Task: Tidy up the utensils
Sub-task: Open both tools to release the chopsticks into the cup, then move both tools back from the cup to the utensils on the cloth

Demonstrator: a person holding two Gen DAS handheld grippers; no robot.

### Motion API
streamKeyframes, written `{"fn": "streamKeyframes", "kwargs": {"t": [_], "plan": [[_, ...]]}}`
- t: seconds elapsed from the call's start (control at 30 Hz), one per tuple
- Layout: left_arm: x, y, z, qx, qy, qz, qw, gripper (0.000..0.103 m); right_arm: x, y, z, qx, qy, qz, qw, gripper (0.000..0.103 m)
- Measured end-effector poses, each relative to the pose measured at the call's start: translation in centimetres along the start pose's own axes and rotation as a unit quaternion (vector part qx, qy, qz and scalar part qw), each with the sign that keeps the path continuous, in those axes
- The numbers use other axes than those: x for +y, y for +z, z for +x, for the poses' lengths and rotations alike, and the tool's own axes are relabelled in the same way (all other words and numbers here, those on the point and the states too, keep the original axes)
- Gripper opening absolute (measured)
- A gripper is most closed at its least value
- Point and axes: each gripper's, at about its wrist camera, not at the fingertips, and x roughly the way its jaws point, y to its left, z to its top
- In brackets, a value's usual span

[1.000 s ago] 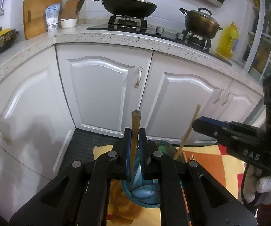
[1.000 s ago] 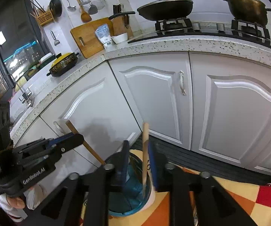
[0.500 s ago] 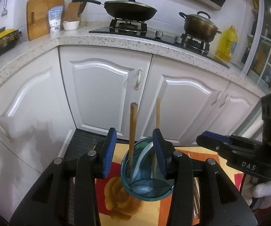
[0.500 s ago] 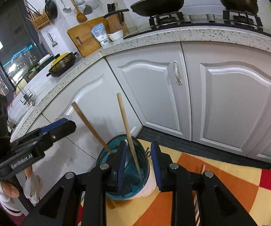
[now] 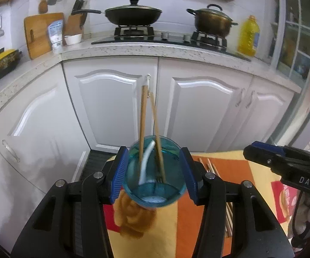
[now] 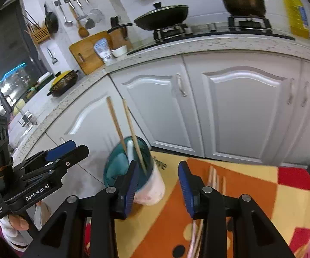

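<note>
My left gripper (image 5: 154, 175) jaws spread wide w/ the teal cup (image 5: 155, 185) between them, not pinched; right gripper (image 6: 158, 183) jaws spread too, empty. Two chopsticks (image 5: 143, 120) & a white utensil (image 5: 145, 163) stand in the cup on the table (image 5: 198, 221); more chopsticks (image 6: 216, 177) lie beside it. Cabinets (image 5: 109, 107) beyond.

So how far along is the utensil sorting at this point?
Partly done. Two wooden chopsticks and a white utensil stand in the teal cup. Nothing is in hand: the left tongs and right tongs are both open and empty. More chopsticks lie on the orange mat.
</note>
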Motion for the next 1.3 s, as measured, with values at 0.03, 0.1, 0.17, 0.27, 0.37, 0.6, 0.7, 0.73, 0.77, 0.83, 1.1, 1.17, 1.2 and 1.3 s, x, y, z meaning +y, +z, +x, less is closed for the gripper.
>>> {"fn": "streamKeyframes", "kwargs": {"t": [0.03, 0.1, 0.17, 0.27, 0.37, 0.6, 0.7, 0.73, 0.77, 0.83, 1.1, 1.17, 1.2, 1.3], "plan": [[-0.4, -0.2, -0.1, 0.000, -0.001, 0.004, 1.0000, 0.048, -0.2, -0.3, -0.3, 0.000, -0.005, 0.001, 1.000, 0.037], [-1.4, -0.8, -0.2, 0.000, -0.004, 0.012, 0.9999, 0.048, -0.6, -1.0, -1.2, -0.001, -0.014, 0.005, 1.000, 0.038], [-2.4, -1.3, -0.4, -0.001, -0.005, 0.020, 0.9998, 0.048, -1.0, -1.5, -1.9, -0.004, -0.020, 0.009, 1.000, 0.039], [-3.3, -1.9, -0.6, 0.000, -0.010, 0.026, 0.9996, 0.048, -1.4, -2.5, -3.0, -0.005, -0.038, 0.006, 0.999, 0.041], [-4.1, -2.3, -0.7, 0.003, -0.016, 0.028, 0.9995, 0.048, -2.1, -3.5, -3.8, -0.002, -0.050, 0.007, 0.999, 0.041], [-4.6, -3.7, -0.3, 0.026, -0.025, 0.020, 0.9992, 0.048, -5.1, -6.7, -3.4, 0.025, -0.067, 0.030, 0.997, 0.042], [-4.7, -4.5, 0.4, 0.041, -0.029, 0.014, 0.9986, 0.048, -6.2, -8.2, -2.1, 0.047, -0.073, 0.037, 0.996, 0.041], [-4.7, -4.8, 0.5, 0.044, -0.029, 0.014, 0.9985, 0.048, -6.5, -8.6, -1.6, 0.053, -0.073, 0.037, 0.995, 0.041], [-4.8, -5.0, 0.6, 0.046, -0.030, 0.013, 0.9984, 0.048, -6.9, -9.0, -1.0, 0.061, -0.072, 0.040, 0.995, 0.041], [-5.0, -5.5, 0.9, 0.051, -0.031, 0.013, 0.9981, 0.048, -7.5, -9.7, 0.2, 0.076, -0.070, 0.044, 0.994, 0.041], [-5.2, -7.1, 2.7, 0.082, -0.035, 0.010, 0.9960, 0.048, -9.3, -9.8, 4.9, 0.095, -0.045, 0.075, 0.992, 0.033], [-5.2, -7.3, 3.1, 0.087, -0.036, 0.011, 0.9955, 0.048, -9.3, -9.2, 6.1, 0.100, -0.038, 0.077, 0.991, 0.031], [-5.3, -7.4, 3.3, 0.090, -0.036, 0.010, 0.9952, 0.048, -9.3, -8.8, 6.9, 0.103, -0.038, 0.075, 0.991, 0.030], [-5.3, -7.5, 3.9, 0.097, -0.038, 0.008, 0.9946, 0.048, -9.1, -7.8, 9.1, 0.114, -0.040, 0.067, 0.990, 0.027]]}}
